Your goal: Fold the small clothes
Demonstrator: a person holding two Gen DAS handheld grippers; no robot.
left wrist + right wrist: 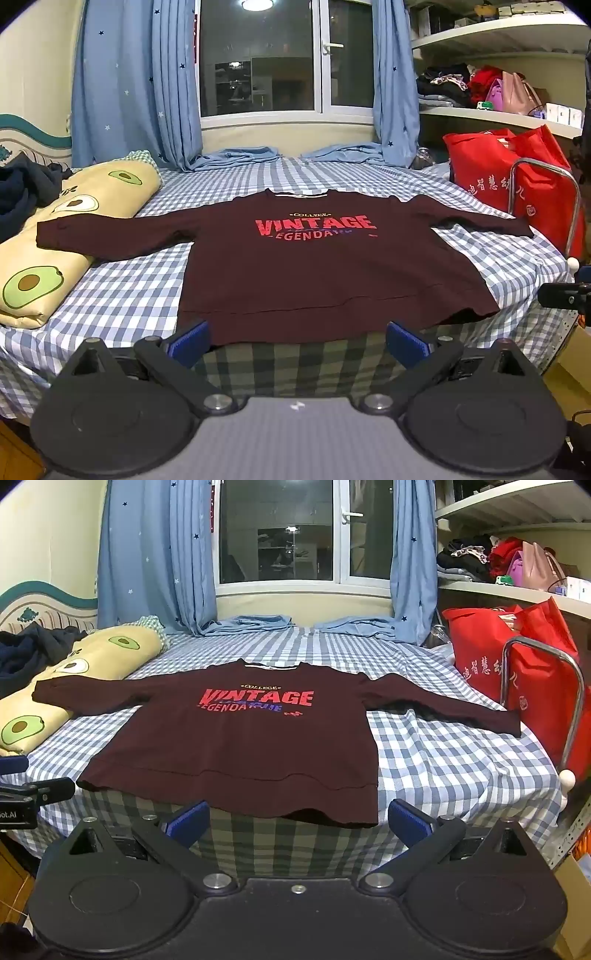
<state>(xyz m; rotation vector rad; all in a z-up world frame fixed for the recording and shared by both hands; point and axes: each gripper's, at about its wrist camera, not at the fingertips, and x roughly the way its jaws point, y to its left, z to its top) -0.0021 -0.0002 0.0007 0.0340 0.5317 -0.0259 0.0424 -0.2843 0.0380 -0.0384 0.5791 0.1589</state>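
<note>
A dark maroon long-sleeved shirt (pixel 314 273) with red "VINTAGE" print lies flat, front up, on the blue checked bed (pixel 129 291), sleeves spread out, hem over the near edge. It also shows in the right wrist view (pixel 240 753). My left gripper (pixel 297 343) is open and empty, just below the hem, its blue pads (pixel 188 341) wide apart. My right gripper (pixel 297 821) is open and empty, in front of the hem's right part. The left sleeve lies on a pillow.
An avocado-print pillow (pixel 55 254) lies along the bed's left side, dark clothes (pixel 18 188) behind it. A red bag (pixel 517 177) and a metal chair frame (pixel 572 206) stand at the right. Blue curtains (pixel 136 85), a window and shelves stand behind. The other gripper (pixel 26 797) shows at the left.
</note>
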